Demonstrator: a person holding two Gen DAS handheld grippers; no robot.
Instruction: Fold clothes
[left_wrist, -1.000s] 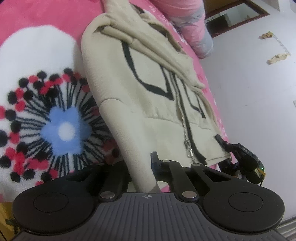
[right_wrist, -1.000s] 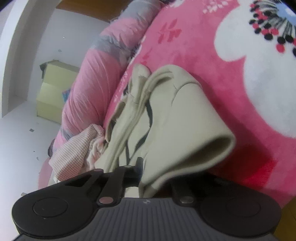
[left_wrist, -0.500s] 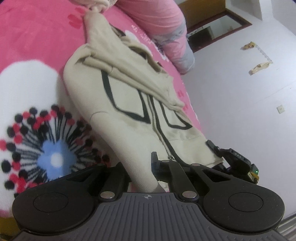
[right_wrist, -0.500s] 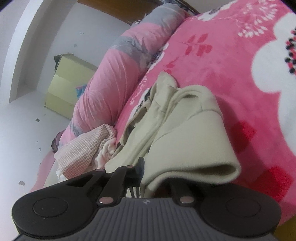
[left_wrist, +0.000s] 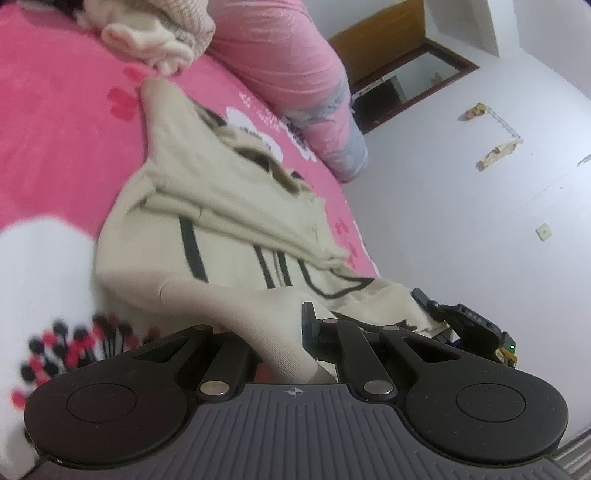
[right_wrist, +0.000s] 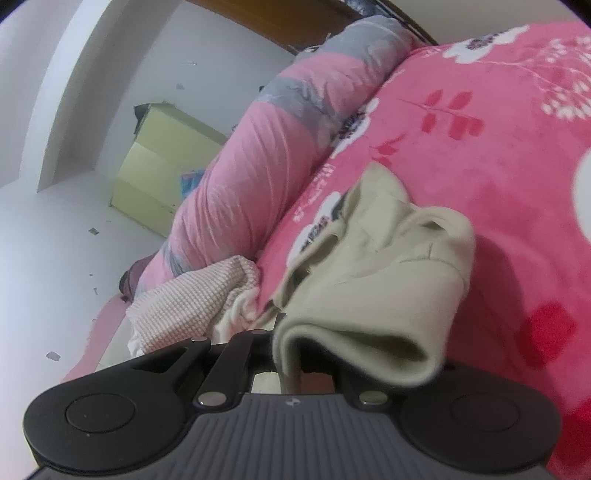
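We have one beige zip hoodie (left_wrist: 229, 236) lying across the centre of the pink blanket (left_wrist: 55, 122), its hem pinched by the left gripper (left_wrist: 291, 354) and the right gripper (right_wrist: 295, 365) (two grippers, both clamped on cloth). We should carry the hem level and even. One checked garment (right_wrist: 192, 299), possibly more, lies at lower left.

Left claw (left_wrist: 291, 332): black linkage arms, silver pivot screws, ribbed grey body with a crosshair mark, round black discs at both lower corners. Right claw (right_wrist: 295, 354) matches.
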